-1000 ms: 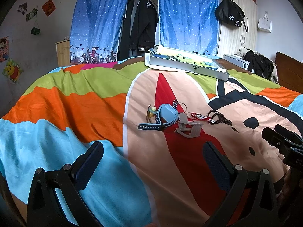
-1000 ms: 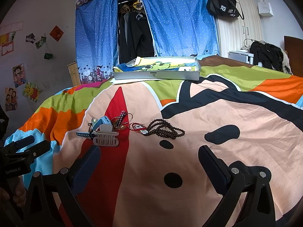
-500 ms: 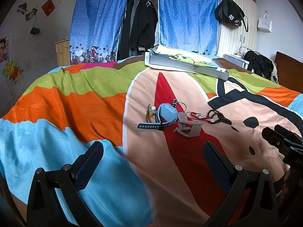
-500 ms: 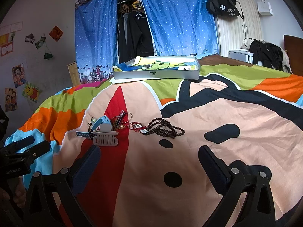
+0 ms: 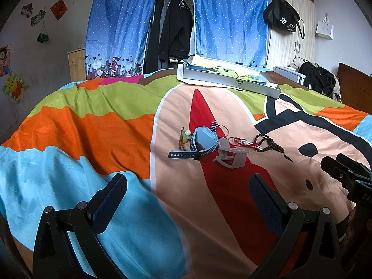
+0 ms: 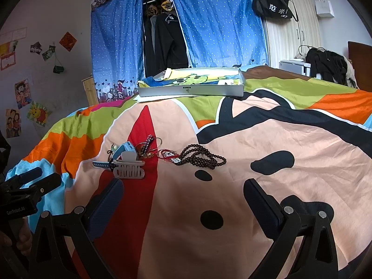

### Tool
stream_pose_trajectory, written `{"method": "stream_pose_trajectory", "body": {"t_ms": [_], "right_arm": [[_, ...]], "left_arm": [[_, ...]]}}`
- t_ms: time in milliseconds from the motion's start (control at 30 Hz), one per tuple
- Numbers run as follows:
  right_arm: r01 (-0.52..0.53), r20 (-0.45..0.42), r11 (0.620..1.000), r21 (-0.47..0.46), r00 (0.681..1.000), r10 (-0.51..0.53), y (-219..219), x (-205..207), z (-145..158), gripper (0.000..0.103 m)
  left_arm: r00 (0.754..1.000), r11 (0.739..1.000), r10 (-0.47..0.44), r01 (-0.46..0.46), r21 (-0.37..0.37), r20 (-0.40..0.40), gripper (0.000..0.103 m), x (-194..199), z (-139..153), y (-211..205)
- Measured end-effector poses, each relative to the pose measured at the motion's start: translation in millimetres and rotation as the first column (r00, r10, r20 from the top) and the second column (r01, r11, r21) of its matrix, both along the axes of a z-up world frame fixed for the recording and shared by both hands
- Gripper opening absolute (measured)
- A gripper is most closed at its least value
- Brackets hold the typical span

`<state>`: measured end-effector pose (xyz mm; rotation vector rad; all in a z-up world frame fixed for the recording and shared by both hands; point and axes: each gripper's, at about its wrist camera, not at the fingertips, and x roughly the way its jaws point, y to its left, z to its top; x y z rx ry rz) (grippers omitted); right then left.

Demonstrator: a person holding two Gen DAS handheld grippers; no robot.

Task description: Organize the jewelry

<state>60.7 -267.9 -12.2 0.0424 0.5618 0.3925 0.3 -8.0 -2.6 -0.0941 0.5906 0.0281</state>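
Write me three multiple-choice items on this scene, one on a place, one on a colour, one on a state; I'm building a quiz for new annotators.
1. Where does the box sit?
A. at the bed's far end, beyond the jewelry
B. between the two grippers
C. on the floor

2. What colour is the watch?
A. red
B. blue
C. yellow

3. How do the right gripper fingers stand?
A. shut on the beads
B. shut on nothing
C. open, holding nothing

Answers:
1 A, the box lies on the blanket past the pile, near the curtains.
2 B, its case and strap are blue beside the grey hair claw.
3 C, the fingers are spread wide and the beads lie untouched ahead.
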Motion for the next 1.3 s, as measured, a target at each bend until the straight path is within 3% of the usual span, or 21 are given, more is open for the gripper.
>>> {"method": "stream_pose_trajectory", "body": {"t_ms": [867, 1133, 1300], "right_arm": [[0.005, -0.018, 1.000, 0.002, 1.000, -0.005, -3.1, 0.7, -8.8, 0.103], [-0.005, -0.061, 1.000, -0.012, 0.998, 0.004, -3.8, 11.8, -11.7, 0.103], [-0.050, -0.106, 0.998, -0.036, 0.993, 0.046, -1.7, 23.2, -17.8, 0.103]], "left_arm": [[1.000, 1.000, 0.002, -0.002, 0.007, -0.003, 0.102, 0.0, -3.6, -2.6], [1.000, 1.000, 0.001, -0.002, -0.018, -0.022, 0.102, 8.8, -1.0, 12.7], [0.998, 0.997, 0.002, -0.007, -0.070, -0.068, 0.102, 23.8, -1.0, 29.8]]}}
